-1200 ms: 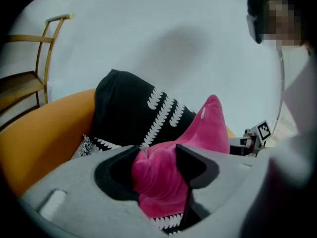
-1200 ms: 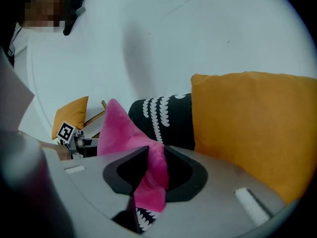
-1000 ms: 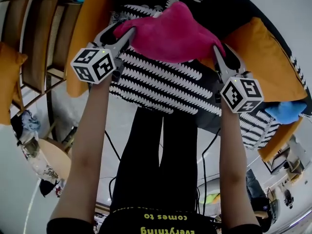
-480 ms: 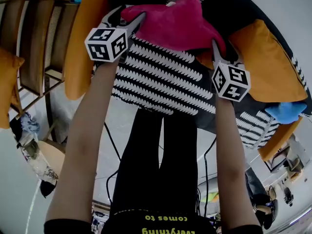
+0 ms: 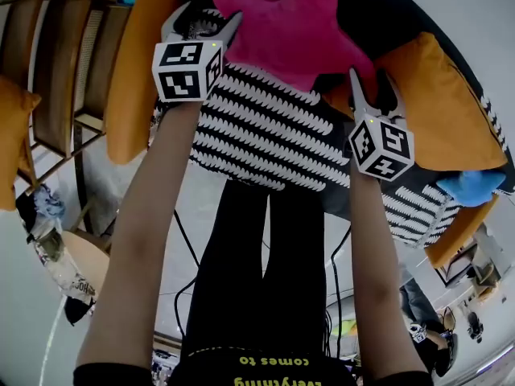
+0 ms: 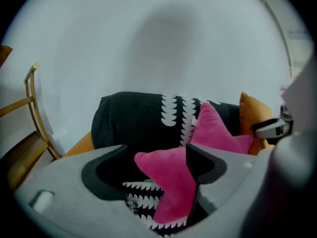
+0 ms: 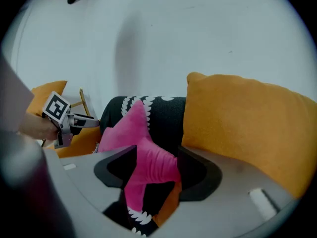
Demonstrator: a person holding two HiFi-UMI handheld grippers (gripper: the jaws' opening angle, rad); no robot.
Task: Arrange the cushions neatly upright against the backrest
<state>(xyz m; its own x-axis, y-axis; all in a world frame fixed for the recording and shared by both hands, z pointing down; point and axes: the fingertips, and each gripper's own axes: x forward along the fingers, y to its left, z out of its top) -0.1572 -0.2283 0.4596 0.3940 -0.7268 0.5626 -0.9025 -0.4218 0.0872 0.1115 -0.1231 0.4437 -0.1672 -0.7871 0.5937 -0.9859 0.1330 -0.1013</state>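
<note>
A pink star cushion (image 5: 290, 30) leans against the sofa's black, white-patterned back cushion (image 6: 138, 120). My left gripper (image 5: 201, 24) sits at the star's left arm. In the left gripper view (image 6: 154, 152) that arm lies between the jaws with a dark gap on one side. My right gripper (image 5: 368, 83) is at the star's lower right arm, which shows between its jaws in the right gripper view (image 7: 157, 152). Both pairs of jaws have just been opening and stand open around the star. An orange cushion (image 7: 247, 118) stands right of the star.
A black-and-white patterned cushion (image 5: 265, 135) lies flat on the seat in front of the star. Another orange cushion (image 5: 133, 71) stands at the sofa's left end and a blue cushion (image 5: 471, 185) at the far right. Wooden chairs (image 5: 56, 63) stand to the left.
Both grippers carried the pink star towards the backrest and it now stands more upright. Both pairs of jaws have widened around the star's arms.
</note>
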